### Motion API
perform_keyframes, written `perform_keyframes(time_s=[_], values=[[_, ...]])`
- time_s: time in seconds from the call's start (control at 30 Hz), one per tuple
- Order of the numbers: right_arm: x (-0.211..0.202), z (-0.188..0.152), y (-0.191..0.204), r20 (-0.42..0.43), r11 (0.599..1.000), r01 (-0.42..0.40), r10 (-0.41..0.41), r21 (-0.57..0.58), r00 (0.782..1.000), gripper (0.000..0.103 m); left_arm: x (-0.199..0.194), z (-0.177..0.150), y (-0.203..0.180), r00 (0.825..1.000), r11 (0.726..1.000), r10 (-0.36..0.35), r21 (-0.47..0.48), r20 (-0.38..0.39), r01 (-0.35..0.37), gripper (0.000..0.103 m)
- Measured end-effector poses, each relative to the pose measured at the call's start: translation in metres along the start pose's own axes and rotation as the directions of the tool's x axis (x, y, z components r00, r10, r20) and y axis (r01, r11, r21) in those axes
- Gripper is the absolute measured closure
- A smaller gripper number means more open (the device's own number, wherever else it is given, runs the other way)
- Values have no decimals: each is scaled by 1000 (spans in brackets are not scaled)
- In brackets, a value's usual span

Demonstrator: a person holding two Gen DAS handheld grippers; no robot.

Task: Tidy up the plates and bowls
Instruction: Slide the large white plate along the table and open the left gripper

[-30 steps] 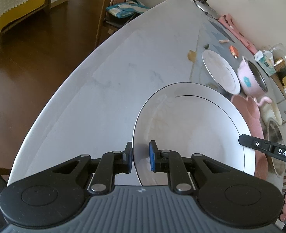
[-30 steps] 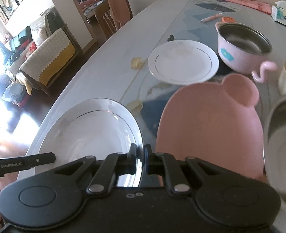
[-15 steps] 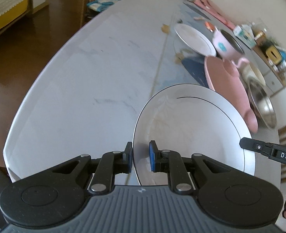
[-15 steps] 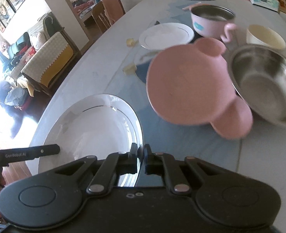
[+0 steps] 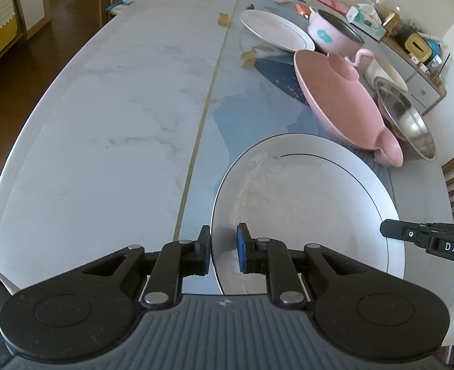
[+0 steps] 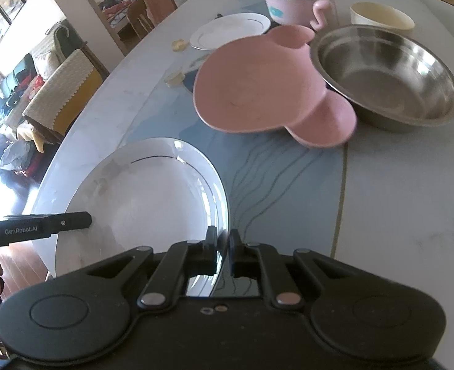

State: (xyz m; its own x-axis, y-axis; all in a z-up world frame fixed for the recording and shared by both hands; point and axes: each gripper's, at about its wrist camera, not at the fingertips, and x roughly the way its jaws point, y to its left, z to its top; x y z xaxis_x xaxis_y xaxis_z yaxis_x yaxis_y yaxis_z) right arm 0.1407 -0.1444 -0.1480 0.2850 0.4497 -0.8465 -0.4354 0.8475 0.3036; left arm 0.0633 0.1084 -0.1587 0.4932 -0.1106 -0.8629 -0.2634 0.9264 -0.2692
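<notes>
Both hand-held grippers, left (image 5: 223,248) and right (image 6: 223,252), pinch opposite rims of the large white plate (image 5: 307,215), carried above the desk (image 5: 119,108). Glazed, stiff, breakable, probably slippery: rim grips suit.

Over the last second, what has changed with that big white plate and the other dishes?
The big white plate, gripped at opposite rims by the left gripper and right gripper, has travelled along the table toward the pink plate and steel bowl. Both grips and the other dishes stayed unchanged.
</notes>
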Motion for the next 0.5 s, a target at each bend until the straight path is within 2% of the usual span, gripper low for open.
perform_keyframes(time_s=[0.5], values=[[7, -3, 5, -13, 999, 42, -42, -15, 999, 92, 2, -1, 0, 1000, 999, -3, 34, 2, 3, 88]])
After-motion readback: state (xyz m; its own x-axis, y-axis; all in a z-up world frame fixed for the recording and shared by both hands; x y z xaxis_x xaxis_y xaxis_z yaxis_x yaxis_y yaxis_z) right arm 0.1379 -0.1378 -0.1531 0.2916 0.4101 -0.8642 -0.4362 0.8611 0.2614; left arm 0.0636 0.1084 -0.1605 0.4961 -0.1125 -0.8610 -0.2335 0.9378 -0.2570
